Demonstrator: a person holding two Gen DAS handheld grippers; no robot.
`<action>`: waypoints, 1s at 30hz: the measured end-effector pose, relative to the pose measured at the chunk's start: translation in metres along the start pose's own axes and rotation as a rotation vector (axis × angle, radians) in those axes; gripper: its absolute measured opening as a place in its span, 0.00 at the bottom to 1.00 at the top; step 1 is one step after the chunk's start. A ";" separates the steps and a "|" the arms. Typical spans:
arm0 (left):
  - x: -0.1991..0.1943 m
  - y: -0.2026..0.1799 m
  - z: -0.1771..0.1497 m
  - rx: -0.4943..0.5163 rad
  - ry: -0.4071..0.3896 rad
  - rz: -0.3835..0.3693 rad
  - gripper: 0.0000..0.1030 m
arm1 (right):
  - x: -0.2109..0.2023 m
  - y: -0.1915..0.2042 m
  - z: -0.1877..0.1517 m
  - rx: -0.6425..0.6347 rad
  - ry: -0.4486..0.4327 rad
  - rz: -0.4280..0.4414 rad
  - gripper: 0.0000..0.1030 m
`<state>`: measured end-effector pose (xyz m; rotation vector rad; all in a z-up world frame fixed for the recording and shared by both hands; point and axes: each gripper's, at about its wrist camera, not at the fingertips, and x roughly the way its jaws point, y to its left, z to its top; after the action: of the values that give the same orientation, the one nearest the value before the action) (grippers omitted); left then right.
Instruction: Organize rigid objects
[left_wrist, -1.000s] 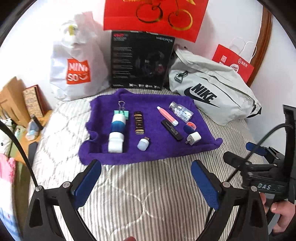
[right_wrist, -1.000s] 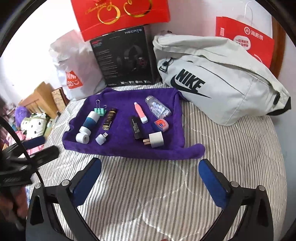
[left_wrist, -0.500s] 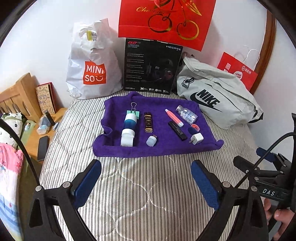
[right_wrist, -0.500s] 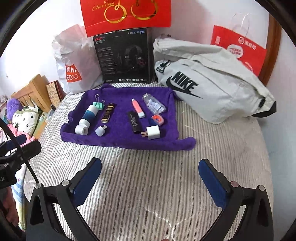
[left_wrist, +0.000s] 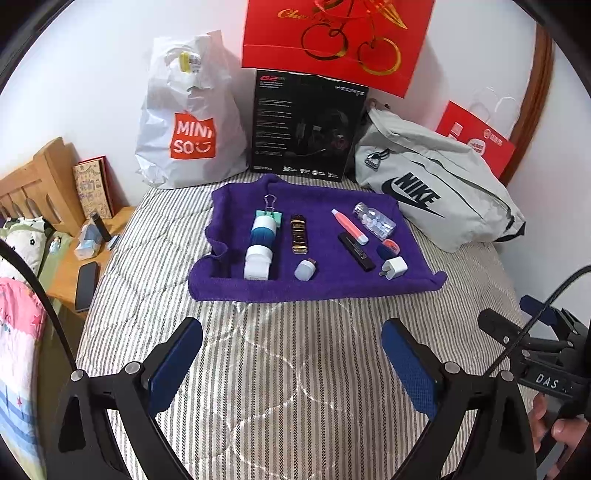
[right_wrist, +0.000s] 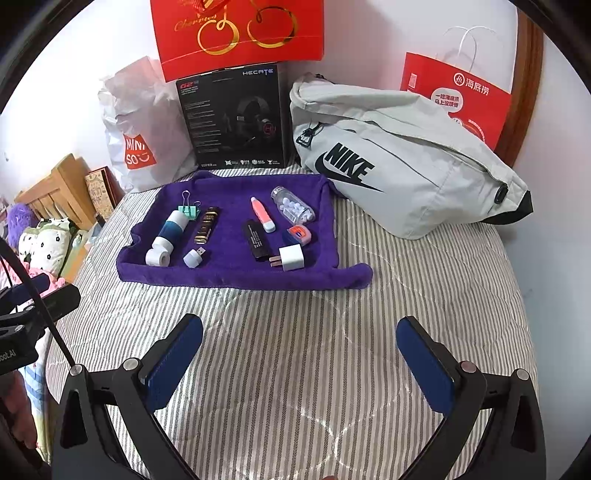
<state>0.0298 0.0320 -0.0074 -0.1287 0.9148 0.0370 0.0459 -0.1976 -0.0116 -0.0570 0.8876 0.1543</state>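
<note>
A purple towel (left_wrist: 325, 284) (right_wrist: 236, 273) lies on the striped bed and carries small items: a white-and-blue cylinder (left_wrist: 261, 245) (right_wrist: 166, 232), a green binder clip (left_wrist: 271, 212), a brown-gold bar (left_wrist: 299, 234), a small USB light (left_wrist: 306, 269), a pink pen (left_wrist: 349, 225), a black stick (left_wrist: 356, 251), a clear pill bottle (left_wrist: 375, 221) (right_wrist: 291, 209) and a white charger plug (left_wrist: 394, 267) (right_wrist: 290, 258). My left gripper (left_wrist: 291, 354) is open over bare bedding, well short of the towel. Likewise open and empty, my right gripper (right_wrist: 299, 354) hangs short of the towel.
Against the wall stand a white Miniso bag (left_wrist: 188, 125), a black headset box (left_wrist: 306, 125), a red gift bag (left_wrist: 336, 37) and a grey Nike bag (right_wrist: 402, 162). A wooden bedside shelf (left_wrist: 70, 280) with a phone sits left. A hand (left_wrist: 554, 424) holds the other gripper at right.
Both grippers have drawn back and risen from the towel, so the towel and its items look smaller and farther. Both stayed open; nothing on the towel moved.
</note>
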 end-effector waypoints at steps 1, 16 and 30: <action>0.000 0.001 0.000 -0.001 0.002 -0.001 0.95 | 0.000 0.000 0.000 -0.002 0.001 0.001 1.00; -0.002 -0.002 -0.001 0.025 0.011 0.019 0.95 | -0.006 0.002 -0.001 -0.006 -0.008 -0.004 1.00; -0.003 -0.005 -0.001 0.038 0.018 0.021 0.96 | -0.008 0.000 -0.002 -0.009 -0.007 0.002 1.00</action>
<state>0.0277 0.0268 -0.0050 -0.0838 0.9345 0.0380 0.0398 -0.1989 -0.0065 -0.0641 0.8803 0.1598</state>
